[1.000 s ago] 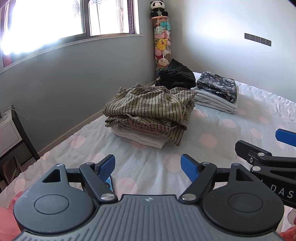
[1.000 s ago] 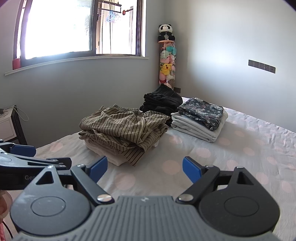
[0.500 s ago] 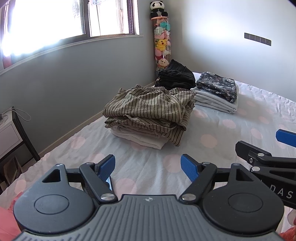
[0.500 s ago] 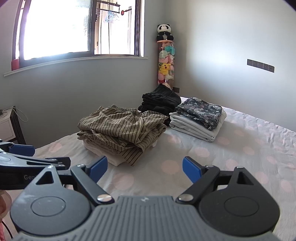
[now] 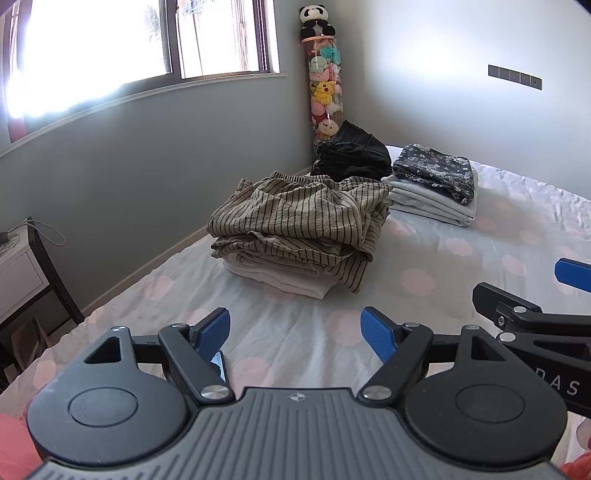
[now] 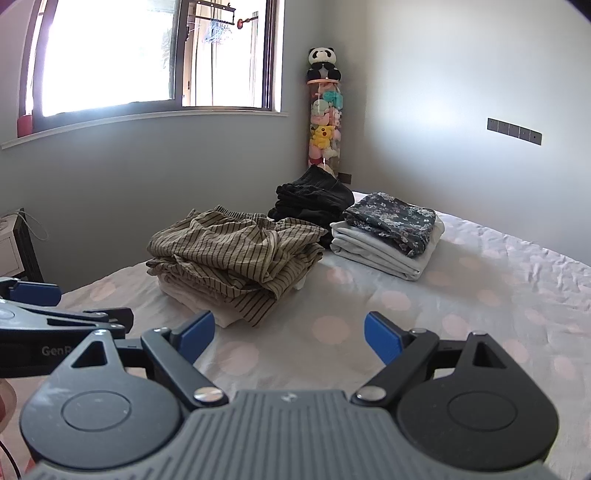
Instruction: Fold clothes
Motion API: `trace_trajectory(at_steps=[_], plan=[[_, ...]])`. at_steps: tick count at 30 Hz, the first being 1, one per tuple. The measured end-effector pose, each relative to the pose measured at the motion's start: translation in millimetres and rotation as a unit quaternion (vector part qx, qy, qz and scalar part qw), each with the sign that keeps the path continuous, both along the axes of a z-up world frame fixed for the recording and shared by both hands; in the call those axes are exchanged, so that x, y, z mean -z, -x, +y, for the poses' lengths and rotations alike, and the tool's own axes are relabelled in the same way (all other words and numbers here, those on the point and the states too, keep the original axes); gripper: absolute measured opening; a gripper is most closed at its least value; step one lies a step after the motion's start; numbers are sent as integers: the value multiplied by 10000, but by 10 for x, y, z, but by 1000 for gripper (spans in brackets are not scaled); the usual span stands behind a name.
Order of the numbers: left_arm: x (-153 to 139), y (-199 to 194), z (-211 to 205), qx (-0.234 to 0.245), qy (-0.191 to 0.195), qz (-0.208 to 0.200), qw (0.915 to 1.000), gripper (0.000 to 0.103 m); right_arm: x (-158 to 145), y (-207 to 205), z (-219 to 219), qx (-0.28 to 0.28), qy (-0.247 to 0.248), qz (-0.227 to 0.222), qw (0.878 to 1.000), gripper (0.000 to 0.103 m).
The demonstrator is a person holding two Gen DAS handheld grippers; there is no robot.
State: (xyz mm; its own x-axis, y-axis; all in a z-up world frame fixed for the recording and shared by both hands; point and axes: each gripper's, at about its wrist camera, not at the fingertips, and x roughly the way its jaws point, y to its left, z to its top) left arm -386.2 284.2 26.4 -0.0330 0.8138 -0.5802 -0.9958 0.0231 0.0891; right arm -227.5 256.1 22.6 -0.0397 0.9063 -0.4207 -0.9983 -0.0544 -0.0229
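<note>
Both grippers idle over the bed (image 5: 424, 236): left gripper (image 5: 295, 332) jaws wide apart, nothing between them; right gripper (image 6: 290, 334) same, wide and empty. Clothes sit folded in three stacks ahead. Striped stack (image 5: 299, 218) at 12 o'clock from the left gripper, resting on a cream layer (image 5: 280, 275). Black stack (image 5: 351, 157) behind it, near the corner. Floral piece (image 5: 436, 171) on top of the white stack (image 5: 428, 205), at 1 o'clock. Toy tube (image 5: 325, 96) in the corner, panda (image 5: 317, 16) on top. Nightstand (image 5: 22, 266) at 9 o'clock.
</note>
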Motion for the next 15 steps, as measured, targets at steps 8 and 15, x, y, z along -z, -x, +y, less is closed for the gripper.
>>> trace_trajectory(at_steps=[8,15], plan=[[6,22,-9,-26,7,-9,10000,92,8,23,0,-11,10,-6,10000,90],[20,13,-28,-22,-32,-25,10000,92,14,9,-9,-15,22,13,10000,90]])
